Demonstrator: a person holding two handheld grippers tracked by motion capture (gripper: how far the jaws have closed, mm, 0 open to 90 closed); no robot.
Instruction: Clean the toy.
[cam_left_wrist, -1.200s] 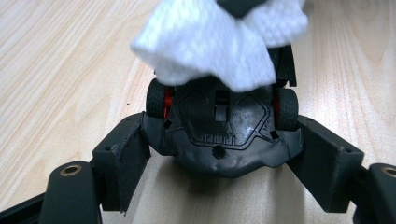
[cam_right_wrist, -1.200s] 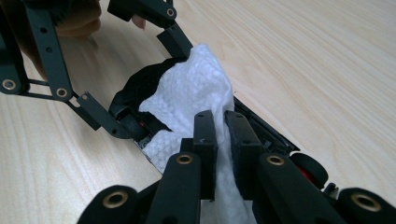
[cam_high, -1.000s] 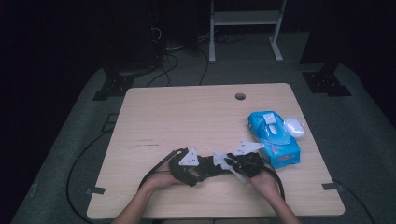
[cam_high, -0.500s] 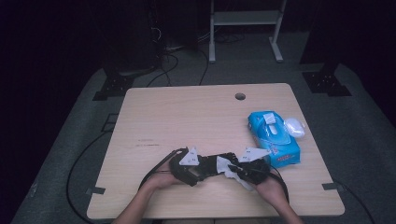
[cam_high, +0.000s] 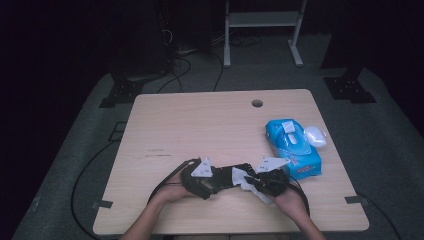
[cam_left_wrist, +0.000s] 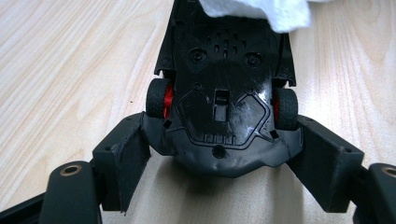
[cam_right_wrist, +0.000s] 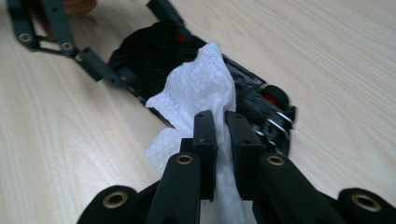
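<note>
Plainly, risks at this moment, each place given relative to the toy car:

Toy car (cam_left_wrist: 223, 100): black, with red-hubbed wheels, turned underside up near the front edge of the desk (cam_high: 200, 125), between the two hands.

Left tool (cam_high: 202, 177): its jaws stand apart around one end of the car and clamp its body from both sides, just behind the near pair of wheels.

Right tool (cam_right_wrist: 220, 122): its jaws are together, pinched on a white wipe (cam_right_wrist: 196, 93) that is draped over the car's underside toward the far end.

Wipe pack (cam_high: 292, 147): a blue packet to the right of the car and a little farther back, well apart from it, with a loose white piece (cam_high: 316, 136) beside it.

Risk, slipping grip: the left tool's pads bear on the car's curved, glossy shell; a hard push from the wipe could, I judge, twist the car out of the jaws.

Risk, snagging: the underside has ribs, screw wells and a slot; the thin wipe could catch there and tear.

Risk, wheels: a stroke that runs wide of the underside may drag across a wheel and turn the car.

Risk, lost wipe: only a narrow fold sits in the right tool, so a strong pull could draw it free.

Risk, collision: the two tools work close together over the car and could knock.
</note>
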